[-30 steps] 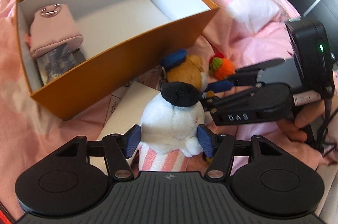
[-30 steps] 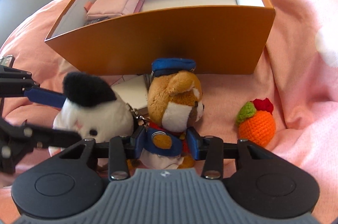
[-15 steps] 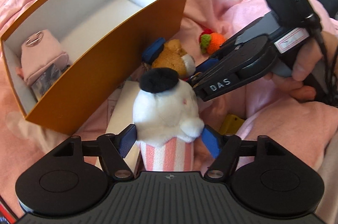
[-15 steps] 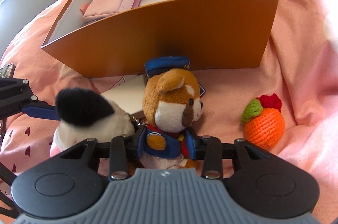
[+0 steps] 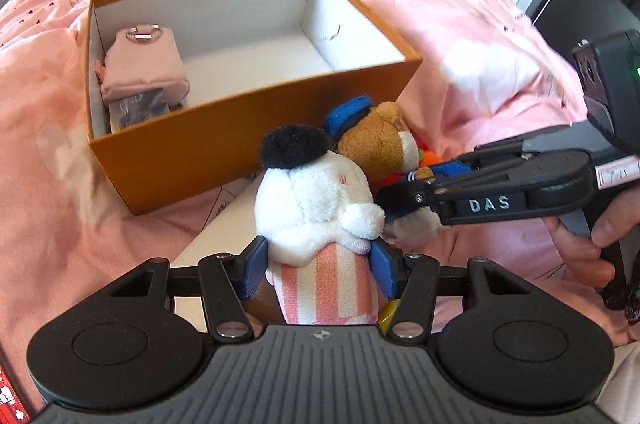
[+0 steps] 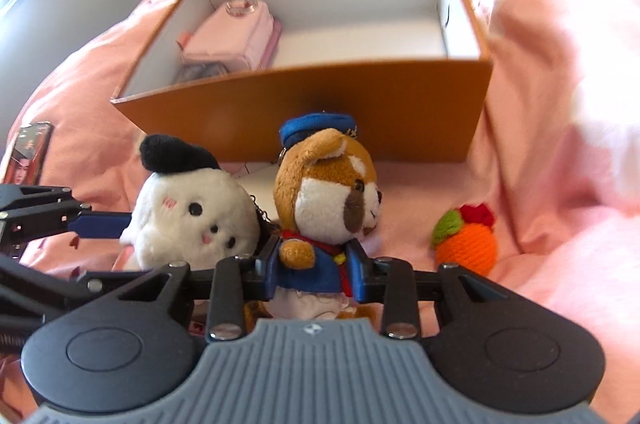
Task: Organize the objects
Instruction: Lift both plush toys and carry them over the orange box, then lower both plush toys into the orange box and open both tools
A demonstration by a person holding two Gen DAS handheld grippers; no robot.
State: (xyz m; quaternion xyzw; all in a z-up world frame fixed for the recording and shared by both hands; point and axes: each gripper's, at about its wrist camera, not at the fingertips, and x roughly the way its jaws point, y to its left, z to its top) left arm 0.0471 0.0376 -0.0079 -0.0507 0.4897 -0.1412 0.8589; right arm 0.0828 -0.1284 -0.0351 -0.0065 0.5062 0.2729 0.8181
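Note:
My left gripper (image 5: 320, 270) is shut on a white plush toy (image 5: 316, 200) with a black cap and pink-striped body, held upright in front of the orange box (image 5: 248, 120). My right gripper (image 6: 314, 274) is shut on a brown bear plush (image 6: 326, 196) with a blue cap and jacket, also in front of the box (image 6: 320, 112). The two toys are side by side, joined by a small chain. The white plush (image 6: 192, 220) shows at left in the right wrist view. The bear (image 5: 380, 144) and the right gripper show at right in the left wrist view.
A pink pouch (image 5: 142, 64) lies in the box's left end; the pouch (image 6: 236, 36) also shows in the right wrist view. A crocheted orange fruit (image 6: 466, 244) sits on the pink bedding at right. White paper (image 5: 224, 228) lies under the toys. A phone (image 6: 28, 154) lies far left.
Both grippers have lifted their plush toys higher, so the box interior shows from above. The toys stay gripped and side by side.

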